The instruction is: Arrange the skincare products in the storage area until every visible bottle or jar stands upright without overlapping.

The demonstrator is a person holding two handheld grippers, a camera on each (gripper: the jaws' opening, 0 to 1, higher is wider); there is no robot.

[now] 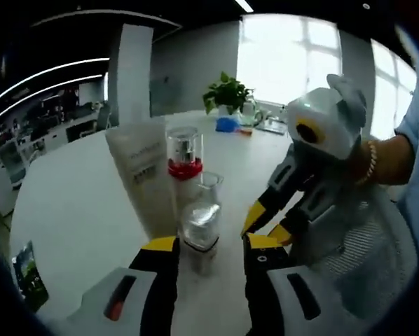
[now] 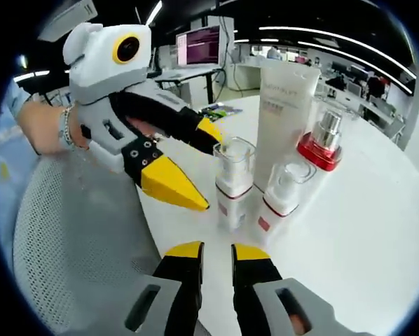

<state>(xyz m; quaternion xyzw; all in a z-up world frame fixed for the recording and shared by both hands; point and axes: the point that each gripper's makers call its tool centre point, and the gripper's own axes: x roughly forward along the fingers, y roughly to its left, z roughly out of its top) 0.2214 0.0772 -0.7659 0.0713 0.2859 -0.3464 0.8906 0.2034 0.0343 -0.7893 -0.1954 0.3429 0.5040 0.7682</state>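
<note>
Four skincare containers grouped upright near the edge of a round white table (image 1: 76,203): tall white squeeze tube (image 1: 143,175), clear bottle with silver pump and red collar (image 1: 185,157), and two small clear-capped pump bottles with white bodies, one (image 1: 200,234) just ahead of the left gripper (image 1: 208,246), the other (image 1: 209,187) right behind it.

Left gripper held low and level at the table edge, yellow-tipped black jaws moderately apart, gripping nothing; nearest small bottle standing just beyond the tips, roughly centred on the gap. Seen from the right gripper view, same gripper (image 2: 195,168) reaching in from the left, grey-white body held in a hand (image 2: 45,126) with a bracelet at the wrist, jaws spread, upper tip touching or nearly touching the cap of a small bottle (image 2: 234,183).

Right gripper (image 2: 216,250) lower at the table edge, jaws narrowly parted and empty, both small bottles ahead, second one (image 2: 283,197) slightly right of the gap. In the left gripper view, right gripper (image 1: 269,220) slanting in from the right.

Grey mesh chair back (image 2: 76,231) beside the table. Potted green plant (image 1: 227,94) and blue item (image 1: 227,124) on the far side, well apart from the bottles. Bright windows and office desks behind.
</note>
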